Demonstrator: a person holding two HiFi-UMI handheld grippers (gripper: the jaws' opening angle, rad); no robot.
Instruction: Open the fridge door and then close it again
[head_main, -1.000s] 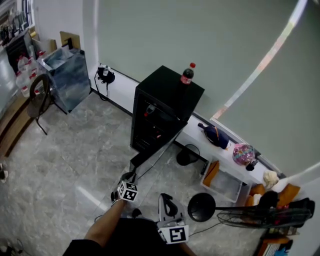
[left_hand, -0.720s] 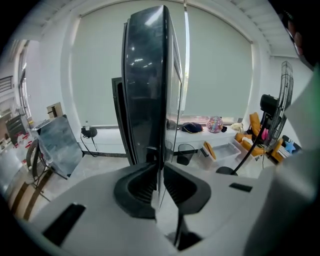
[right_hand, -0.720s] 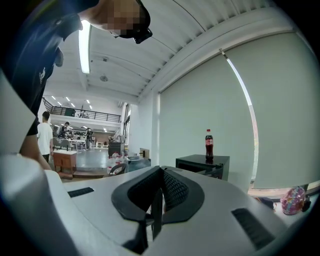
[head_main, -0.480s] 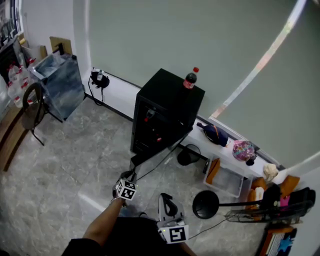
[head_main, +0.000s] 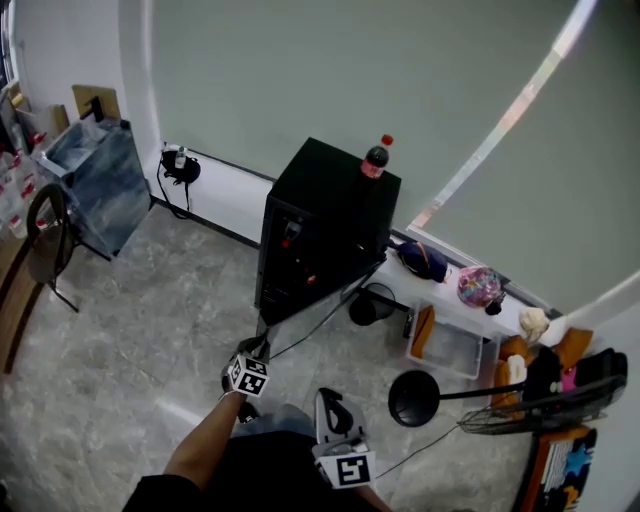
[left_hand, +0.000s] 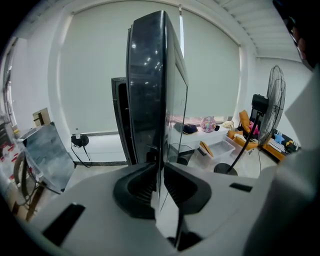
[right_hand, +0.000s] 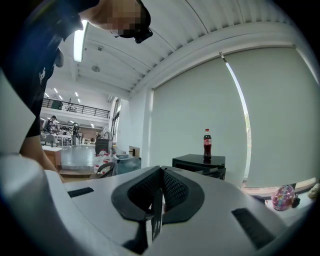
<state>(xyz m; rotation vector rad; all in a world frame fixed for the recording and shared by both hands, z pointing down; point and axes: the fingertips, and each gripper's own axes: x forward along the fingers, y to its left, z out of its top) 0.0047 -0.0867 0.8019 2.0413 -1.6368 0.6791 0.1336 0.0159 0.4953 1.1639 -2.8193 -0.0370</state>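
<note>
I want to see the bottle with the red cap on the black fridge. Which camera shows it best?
The right gripper view: the bottle stands upright, seen side-on, on the fridge. The head view shows it small, from above. The left gripper view doesn't show it at all.

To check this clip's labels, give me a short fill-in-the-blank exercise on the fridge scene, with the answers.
1. The fridge door stands ____.
2. The left gripper is shut on the door's ____.
3. The cola bottle stands on ____ of the fridge.
4. The right gripper has its jaws together and holds ____.
Answers: open; edge; top; nothing.
</note>
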